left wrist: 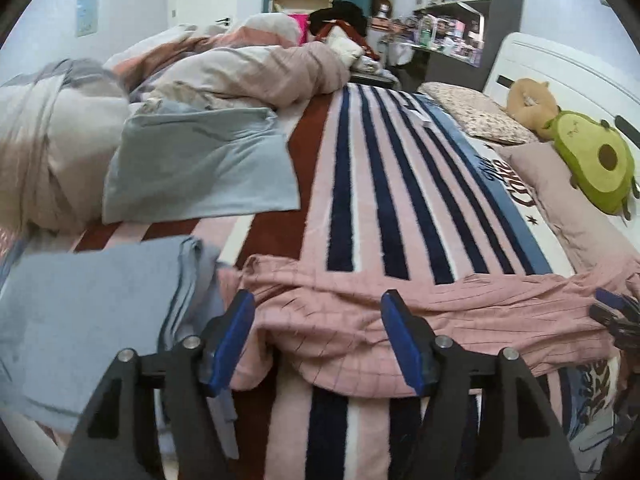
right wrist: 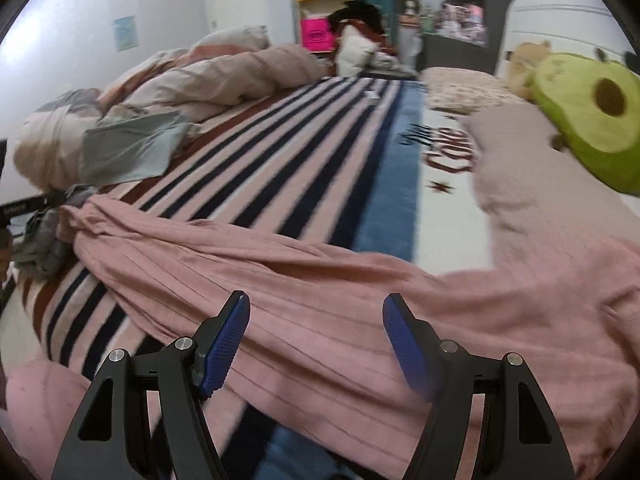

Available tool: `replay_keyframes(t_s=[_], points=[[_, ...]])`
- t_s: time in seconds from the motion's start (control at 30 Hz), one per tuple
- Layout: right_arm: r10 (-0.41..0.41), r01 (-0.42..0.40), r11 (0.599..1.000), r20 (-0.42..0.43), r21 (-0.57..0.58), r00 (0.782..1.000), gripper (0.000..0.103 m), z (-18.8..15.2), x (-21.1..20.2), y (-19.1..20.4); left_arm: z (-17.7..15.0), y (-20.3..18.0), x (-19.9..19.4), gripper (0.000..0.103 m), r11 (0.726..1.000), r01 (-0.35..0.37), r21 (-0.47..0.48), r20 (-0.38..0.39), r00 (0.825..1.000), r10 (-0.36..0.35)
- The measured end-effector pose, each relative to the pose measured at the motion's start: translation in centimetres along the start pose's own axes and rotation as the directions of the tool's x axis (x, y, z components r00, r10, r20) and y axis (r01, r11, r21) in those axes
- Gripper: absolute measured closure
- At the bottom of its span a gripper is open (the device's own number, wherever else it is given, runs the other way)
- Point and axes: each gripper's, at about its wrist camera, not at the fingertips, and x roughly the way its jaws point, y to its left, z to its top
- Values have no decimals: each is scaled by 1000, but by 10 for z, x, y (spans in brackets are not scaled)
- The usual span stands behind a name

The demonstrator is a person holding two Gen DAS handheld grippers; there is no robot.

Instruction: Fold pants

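Bedroom, dim light. Bed covered by a striped blanket (left wrist: 384, 208), pink, navy and rust bands running away from the cameras, with a white panel of lettering toward the headboard side.

Far left, left wrist view: a rumpled duvet (left wrist: 224, 72) heaped along the bed's far edge. In front of it, a light blue folded garment (left wrist: 196, 168) lies flat on the blanket. Nearer, at the lower left, a second blue-grey folded piece (left wrist: 92, 292) sits just beside the pants' left end.

Centre: the pink checked pants (left wrist: 360, 328) lie stretched crosswise over the blanket, wrinkled, not folded. The left gripper (left wrist: 318, 340) hangs over their left portion, blue pads spread wide, nothing between them. Whether the pads touch the cloth is hard to say; the fisheye flattens it.

Right wrist view: same pants (right wrist: 320, 300) run from a bunched end at left across to the right edge. The right gripper (right wrist: 316, 340) is over the middle of the fabric, jaws apart, holding nothing. Frame somewhat blurred.

Right side: a pink pillow (right wrist: 532, 184) near the headboard, a floral pillow (left wrist: 476, 116) behind it, and an avocado plush toy (left wrist: 596, 160) resting on the pillows beside a tan plush (left wrist: 528, 100). Cluttered shelves (left wrist: 456, 12) stand past the bed's far corner.
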Motion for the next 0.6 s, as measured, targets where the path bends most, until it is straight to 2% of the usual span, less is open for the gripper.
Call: replay_keyframes(t_s=[0.13,0.27,0.3,0.33,0.47,0.6], points=[[78,-78,997,1,-9,997,38,13,22,13,0,-14,32,42,996,85,36,-98,992,-81],[143,-143,990,-8,-4,990,38,21,40,26,-10,-35,61,42,976,211,46,-220,956,-196],[155,-155,988,-14,-5,988,38,22,44,28,-14,-39,69,42,975,216,52,-257,946,-196],[166,-166,986,-18,-5,986,38,23,46,31,-18,-42,70,42,977,206,61,-269,946,-183],[198,-198,980,-24,-3,980,38,23,51,36,-23,-44,56,42,979,164,123,-252,959,-130],[207,-208,978,-54,0,977,38,19,60,39,-28,-29,51,42,982,166,93,-287,949,-133]])
